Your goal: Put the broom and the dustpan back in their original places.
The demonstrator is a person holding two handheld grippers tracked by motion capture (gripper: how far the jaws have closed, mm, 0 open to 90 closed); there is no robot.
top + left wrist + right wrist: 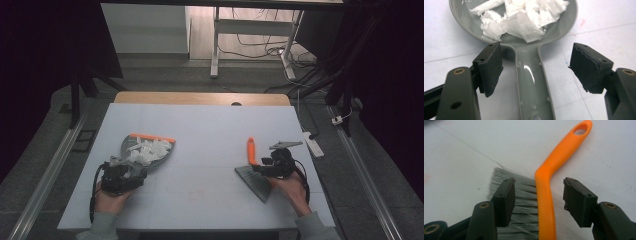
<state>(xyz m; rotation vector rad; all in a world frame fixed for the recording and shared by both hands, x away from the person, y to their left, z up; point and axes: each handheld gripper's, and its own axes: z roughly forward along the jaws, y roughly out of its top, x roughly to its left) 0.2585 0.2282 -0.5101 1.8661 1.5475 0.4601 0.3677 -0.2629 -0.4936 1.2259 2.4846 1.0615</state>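
A grey dustpan (131,144) with an orange front lip lies at the left of the white table, holding crumpled white paper scraps (149,150). My left gripper (121,174) sits at its handle. In the left gripper view the grey handle (531,75) runs between the two spread pads without touching them, so the left gripper (535,67) is open, and the paper scraps (524,17) lie in the pan ahead. At the right lies a brush with an orange handle (251,150) and grey bristles (256,184). My right gripper (539,200) is open, straddling the orange handle (546,192) beside the bristles (522,195).
The white tabletop (200,130) has a wooden strip along its far edge. A white power strip (313,143) lies off the table's right side. Desk legs and cables stand on the floor beyond. A metal rail (45,185) runs along the floor on the left.
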